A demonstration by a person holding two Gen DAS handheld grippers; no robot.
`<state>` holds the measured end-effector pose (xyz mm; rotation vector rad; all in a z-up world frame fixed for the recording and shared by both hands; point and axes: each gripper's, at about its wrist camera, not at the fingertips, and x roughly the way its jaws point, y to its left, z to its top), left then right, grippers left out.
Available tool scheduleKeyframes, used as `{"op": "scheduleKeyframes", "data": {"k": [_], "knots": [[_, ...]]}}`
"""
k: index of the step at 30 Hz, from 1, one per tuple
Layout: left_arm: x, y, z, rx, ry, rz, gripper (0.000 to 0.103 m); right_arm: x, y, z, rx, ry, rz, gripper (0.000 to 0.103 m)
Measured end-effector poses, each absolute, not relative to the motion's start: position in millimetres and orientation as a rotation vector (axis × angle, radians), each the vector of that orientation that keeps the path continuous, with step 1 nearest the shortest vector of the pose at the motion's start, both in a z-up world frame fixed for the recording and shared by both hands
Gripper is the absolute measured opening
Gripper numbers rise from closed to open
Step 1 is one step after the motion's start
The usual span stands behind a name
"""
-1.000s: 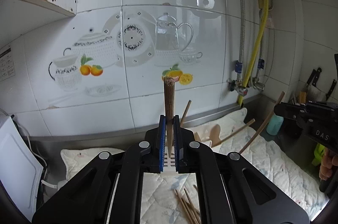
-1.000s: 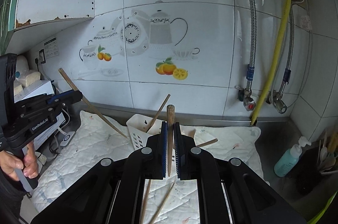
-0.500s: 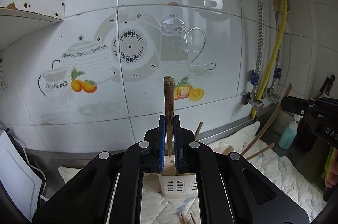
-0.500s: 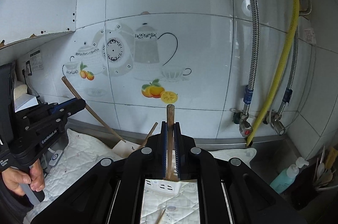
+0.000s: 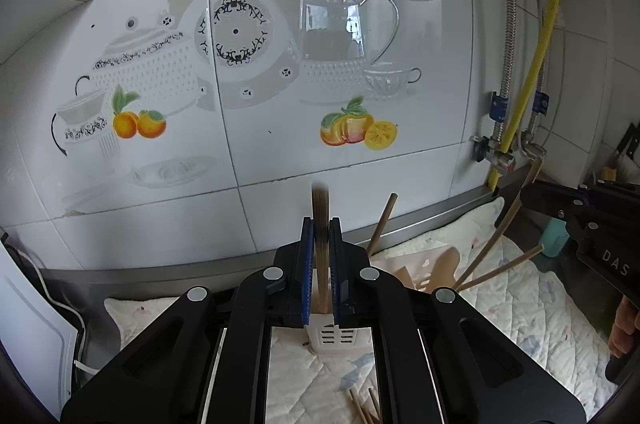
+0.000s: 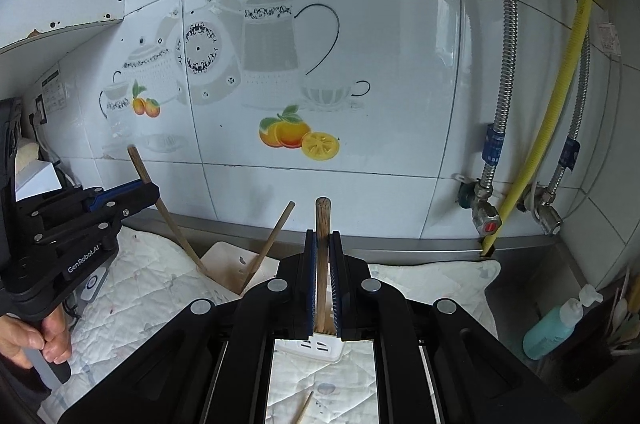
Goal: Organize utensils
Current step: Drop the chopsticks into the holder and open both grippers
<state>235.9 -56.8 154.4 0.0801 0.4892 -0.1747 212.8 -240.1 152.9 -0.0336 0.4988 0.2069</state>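
Quilted mat [image 5: 532,308] under tiled wall [image 5: 280,96]; each gripper [image 5: 321,236] [image 6: 322,244] clamps 1 wooden utensil [image 5: 320,224] [image 6: 322,244].

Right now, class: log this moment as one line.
left gripper: shut on chopstick | right gripper: shut on chopstick | both above white holder

A utensil holder [image 5: 335,336] stands on the quilted mat [image 5: 532,308] before the tiled wall [image 5: 280,64], wooden utensil handles [image 5: 382,224] leaning in it. Loose chopsticks [image 5: 362,406] lie on the mat in front; a soap bottle [image 6: 554,324] stands right.
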Motion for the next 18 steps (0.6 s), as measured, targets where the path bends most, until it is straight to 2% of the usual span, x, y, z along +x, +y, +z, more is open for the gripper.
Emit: {"op": "scheduleKeyframes", "data": {"k": [11, 15, 18], "knots": [[229, -52, 150, 0.064, 0.505, -0.169, 0.008, 201, -242, 152, -0.038, 0.492, 0.212, 0.008], [215, -49, 152, 0.058, 0.499, -0.173, 0.009, 187, -240, 153, -0.055, 0.475, 0.207, 0.016], [200, -48, 152, 0.059, 0.491, -0.175, 0.009, 175, -238, 153, -0.065, 0.467, 0.208, 0.017]]}}
